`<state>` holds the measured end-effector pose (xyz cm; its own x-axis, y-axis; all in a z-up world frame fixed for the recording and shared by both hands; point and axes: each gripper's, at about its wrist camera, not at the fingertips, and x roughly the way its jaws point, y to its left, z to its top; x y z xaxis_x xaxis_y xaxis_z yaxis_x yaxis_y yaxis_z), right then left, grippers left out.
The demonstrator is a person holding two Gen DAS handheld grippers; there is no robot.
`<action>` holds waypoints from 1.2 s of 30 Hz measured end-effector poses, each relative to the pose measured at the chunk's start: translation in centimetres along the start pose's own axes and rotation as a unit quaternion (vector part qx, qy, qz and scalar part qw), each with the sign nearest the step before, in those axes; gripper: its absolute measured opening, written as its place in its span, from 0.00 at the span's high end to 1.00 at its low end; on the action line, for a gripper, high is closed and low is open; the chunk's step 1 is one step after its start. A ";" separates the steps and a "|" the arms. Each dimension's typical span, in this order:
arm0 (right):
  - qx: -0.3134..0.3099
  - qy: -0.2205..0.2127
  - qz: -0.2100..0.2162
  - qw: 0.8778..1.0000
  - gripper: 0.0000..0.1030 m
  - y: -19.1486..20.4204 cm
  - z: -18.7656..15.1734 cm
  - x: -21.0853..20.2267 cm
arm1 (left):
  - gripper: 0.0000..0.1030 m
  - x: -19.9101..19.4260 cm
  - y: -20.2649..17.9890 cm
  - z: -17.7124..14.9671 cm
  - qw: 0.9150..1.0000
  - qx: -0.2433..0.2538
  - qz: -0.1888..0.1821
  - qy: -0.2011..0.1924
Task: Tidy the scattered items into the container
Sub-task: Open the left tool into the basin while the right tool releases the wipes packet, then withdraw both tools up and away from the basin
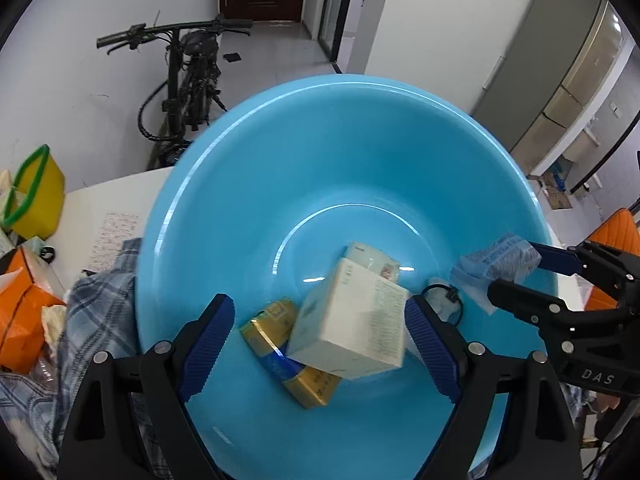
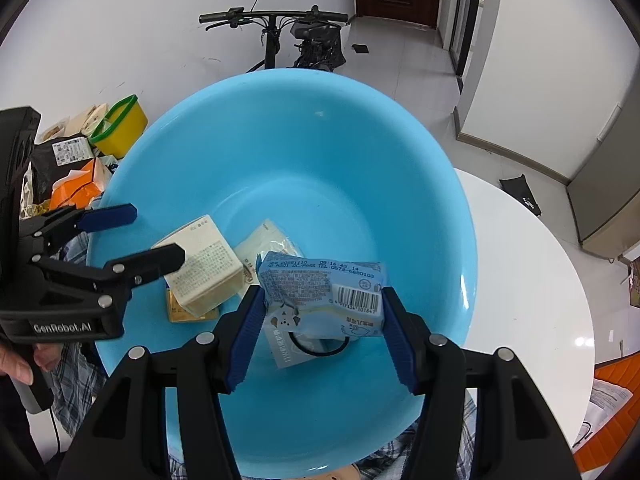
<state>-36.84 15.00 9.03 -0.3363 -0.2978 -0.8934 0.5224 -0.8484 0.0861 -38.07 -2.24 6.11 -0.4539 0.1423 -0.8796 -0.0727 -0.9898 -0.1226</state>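
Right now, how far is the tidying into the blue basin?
Done: a white box, a gold box and a flat packet lie in the blue basin. In hand: the right gripper holds a blue tissue pack over it; the left gripper is open. Left: orange bags beside the basin.

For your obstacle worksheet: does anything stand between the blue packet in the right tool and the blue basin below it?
Nothing visible. The blue packet, clamped in the right tool, hangs above the blue basin, whose floor beneath holds only earlier items.
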 end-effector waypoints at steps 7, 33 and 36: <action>-0.008 0.007 0.001 1.000 0.35 0.7 0.2 0.5 | 0.14 0.1 0.6 -0.1 1.000 -0.008 0.000 0.007; 0.013 -0.132 -0.028 0.991 0.20 0.3 -0.6 -3.3 | 0.14 -4.5 1.8 -1.3 0.994 -0.023 -0.004 -0.103; -0.002 -0.195 -0.042 0.980 0.19 0.9 -1.3 -5.0 | 0.13 -6.7 1.2 -2.5 0.979 -0.015 0.038 -0.201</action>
<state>-33.65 16.25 13.04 -0.6518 -0.3719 -0.6609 0.4832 -0.8754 0.0161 -32.94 -4.40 10.71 -0.7698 0.0542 -0.6360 -0.0025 -0.9966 -0.0820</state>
